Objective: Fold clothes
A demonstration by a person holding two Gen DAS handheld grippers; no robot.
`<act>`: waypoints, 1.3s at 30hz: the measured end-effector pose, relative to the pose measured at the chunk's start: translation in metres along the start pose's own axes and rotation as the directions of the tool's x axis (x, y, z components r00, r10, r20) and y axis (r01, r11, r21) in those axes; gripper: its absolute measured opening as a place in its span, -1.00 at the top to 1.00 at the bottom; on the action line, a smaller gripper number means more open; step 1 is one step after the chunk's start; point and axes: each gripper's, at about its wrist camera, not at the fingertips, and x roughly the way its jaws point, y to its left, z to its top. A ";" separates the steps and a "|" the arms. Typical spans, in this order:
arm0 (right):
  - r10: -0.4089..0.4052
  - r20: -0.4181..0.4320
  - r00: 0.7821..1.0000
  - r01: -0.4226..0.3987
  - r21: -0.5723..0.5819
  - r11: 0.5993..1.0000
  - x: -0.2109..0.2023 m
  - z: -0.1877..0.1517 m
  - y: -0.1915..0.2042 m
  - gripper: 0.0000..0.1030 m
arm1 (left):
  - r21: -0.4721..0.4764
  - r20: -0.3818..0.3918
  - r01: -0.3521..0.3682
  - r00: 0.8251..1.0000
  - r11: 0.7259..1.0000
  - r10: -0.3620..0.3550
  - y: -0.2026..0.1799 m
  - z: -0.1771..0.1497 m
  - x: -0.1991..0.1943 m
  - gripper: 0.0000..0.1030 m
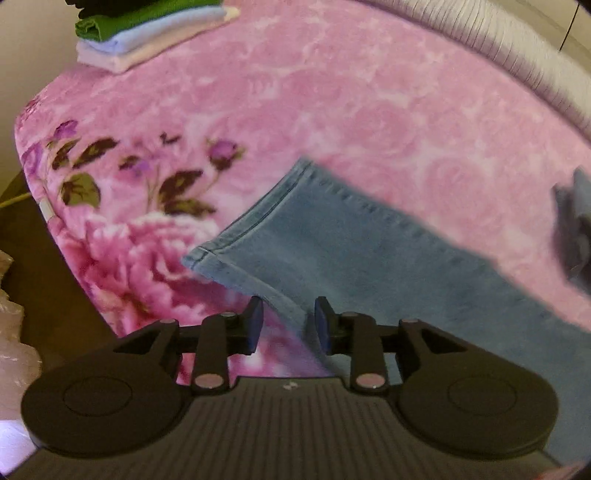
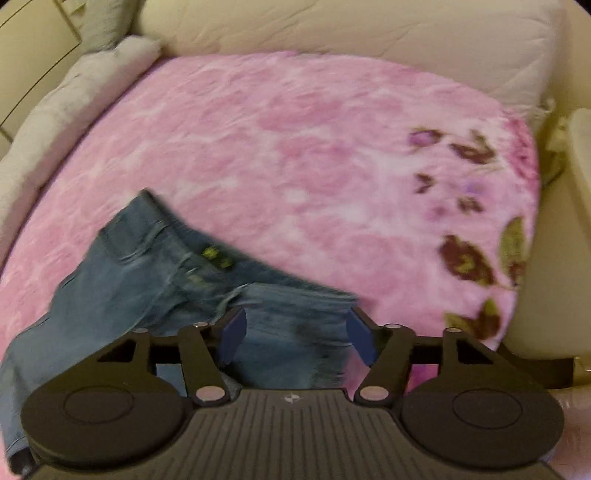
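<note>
Your bed's pink floral blanket (image 1: 332, 110) carries the jeans (image 1: 332, 236) at five o'clock, folded clothes stack (image 1: 147, 33) at eleven.

jeans (image 1: 369, 258): 1 | folded stack (image 1: 147, 33): 1 | blanket (image 1: 332, 110): 1 | tongs: 2

The jeans (image 1: 369, 258) are lying flat on the bed's blanket (image 1: 332, 110), the hem end pointing toward a stack of folded clothes (image 1: 147, 37) sitting at the far corner, well apart
</note>
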 end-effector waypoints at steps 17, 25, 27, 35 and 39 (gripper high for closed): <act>0.187 -0.224 0.957 -0.227 -0.170 0.959 0.044 -0.028 0.147 -0.38 | 0.056 -0.086 0.526 0.849 0.848 -0.521 -0.231 -0.005 0.084 0.07; 0.109 -0.208 0.972 -0.135 -0.118 0.984 0.052 -0.025 0.152 -0.43 | 0.067 -0.067 0.533 0.846 0.843 -0.529 -0.277 -0.004 0.129 -0.18; 0.089 -0.209 0.974 -0.115 -0.114 0.987 0.053 -0.029 0.154 -0.43 | 0.090 -0.042 0.552 0.834 0.829 -0.551 -0.285 -0.002 0.130 0.81; 0.085 -0.200 0.976 -0.108 -0.106 0.988 0.046 -0.039 0.184 -0.43 | 0.526 0.352 0.261 0.800 0.810 -0.486 -0.285 0.067 0.025 0.97; 0.119 -0.203 0.972 -0.144 -0.115 0.983 0.043 -0.041 0.207 -0.44 | 0.691 0.528 0.074 0.628 0.719 -0.572 -0.259 0.104 -0.062 0.95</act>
